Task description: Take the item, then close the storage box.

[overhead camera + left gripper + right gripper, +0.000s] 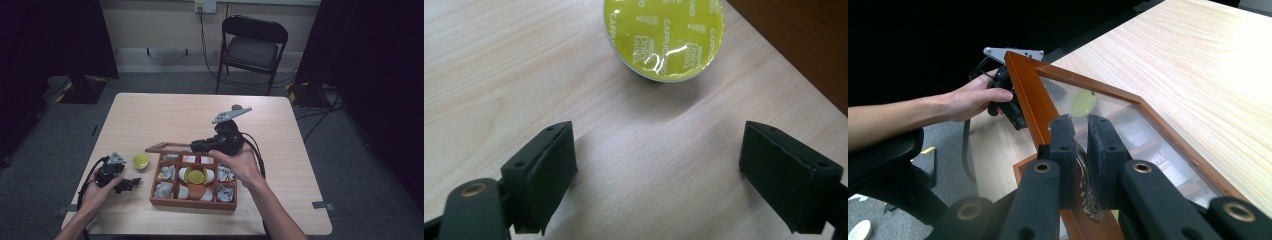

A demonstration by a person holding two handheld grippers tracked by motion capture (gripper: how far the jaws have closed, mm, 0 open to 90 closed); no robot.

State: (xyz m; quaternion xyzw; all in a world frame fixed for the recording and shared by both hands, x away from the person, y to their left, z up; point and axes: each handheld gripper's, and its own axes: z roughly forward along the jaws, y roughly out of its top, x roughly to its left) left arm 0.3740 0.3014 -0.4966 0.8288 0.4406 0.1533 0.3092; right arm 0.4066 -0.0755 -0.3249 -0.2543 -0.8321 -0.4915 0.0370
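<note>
A yellow-green coffee capsule [141, 160] lies on the table left of a wooden compartment box [192, 203]. My left gripper [134, 183] rests low on the table just in front of it. In the left gripper view the jaws [659, 175] stand open with bare wood between them, and the capsule [665, 35] lies a little ahead of the tips. My right gripper [197, 146] is shut on the metal clasp at the edge of the box's glass lid [1028, 95] and holds the lid [167, 148] raised. A second yellow-green capsule [195, 175] lies in the box's middle compartment.
The box compartments hold several silvery and white packets. The box's brown wall [804, 45] stands just right of the capsule. A black folding chair [252, 47] stands beyond the table's far edge. Cables trail from both grippers.
</note>
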